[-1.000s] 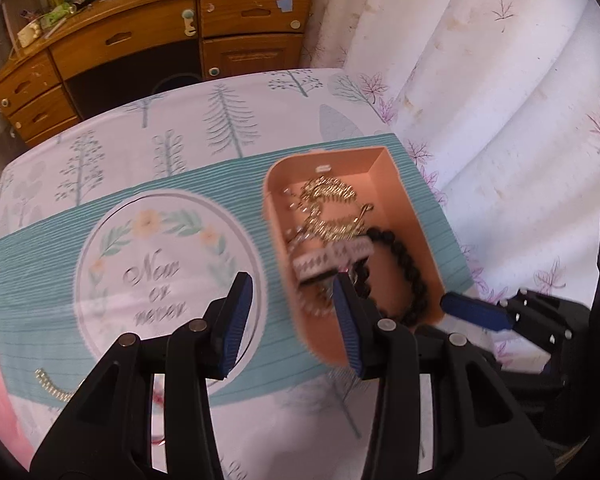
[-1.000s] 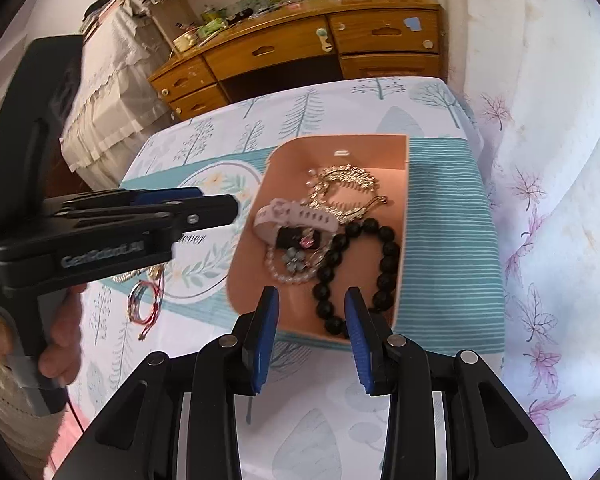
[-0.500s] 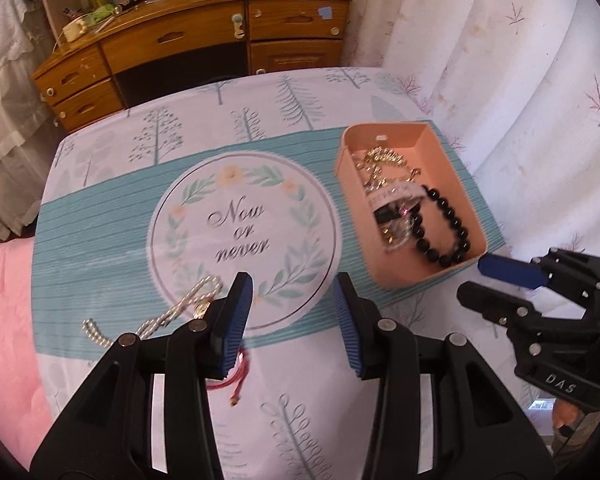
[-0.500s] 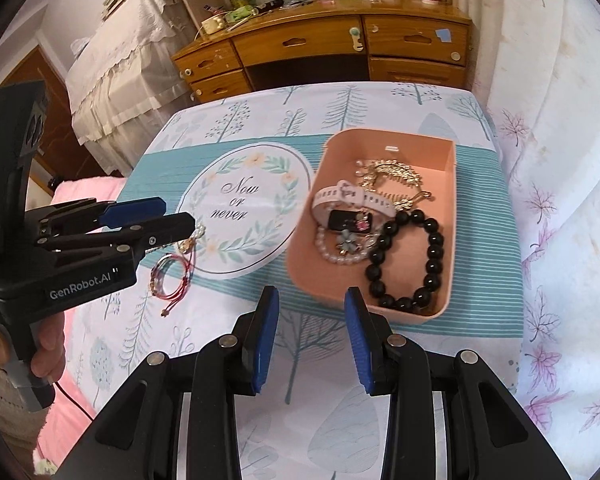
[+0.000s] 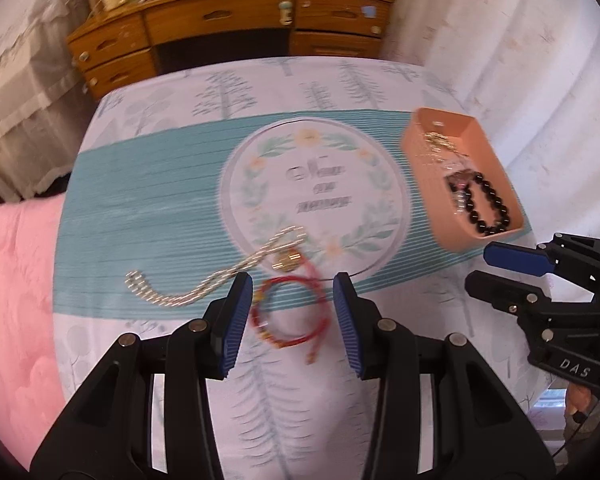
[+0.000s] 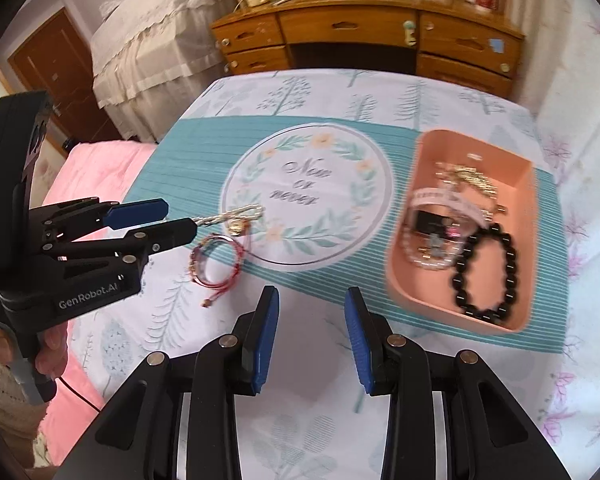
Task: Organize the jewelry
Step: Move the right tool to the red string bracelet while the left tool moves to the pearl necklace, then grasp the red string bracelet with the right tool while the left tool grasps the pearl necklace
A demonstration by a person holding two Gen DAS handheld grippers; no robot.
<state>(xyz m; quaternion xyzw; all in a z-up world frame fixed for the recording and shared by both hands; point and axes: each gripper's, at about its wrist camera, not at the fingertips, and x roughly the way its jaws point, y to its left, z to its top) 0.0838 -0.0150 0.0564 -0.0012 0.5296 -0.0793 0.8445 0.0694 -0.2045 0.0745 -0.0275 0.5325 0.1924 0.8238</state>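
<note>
Left gripper (image 5: 288, 312), fingers spread, frames the red cord bracelet (image 5: 290, 312) lying on the tablecloth (image 5: 140, 208). Right gripper (image 6: 311, 336), also spread, holds nothing, near the pink tray (image 6: 516, 176) of jewelry.

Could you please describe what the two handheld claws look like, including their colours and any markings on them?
Both are matte black plastic tools with angular, scissor-like arms, silver rivets at the joints and ribbed blue pads on the fingertips. The left claw carries white "GenRobot.AI" lettering on its body, with a black cable trailing below the bare hand gripping it. The right claw shows white "DAS" lettering.
</note>
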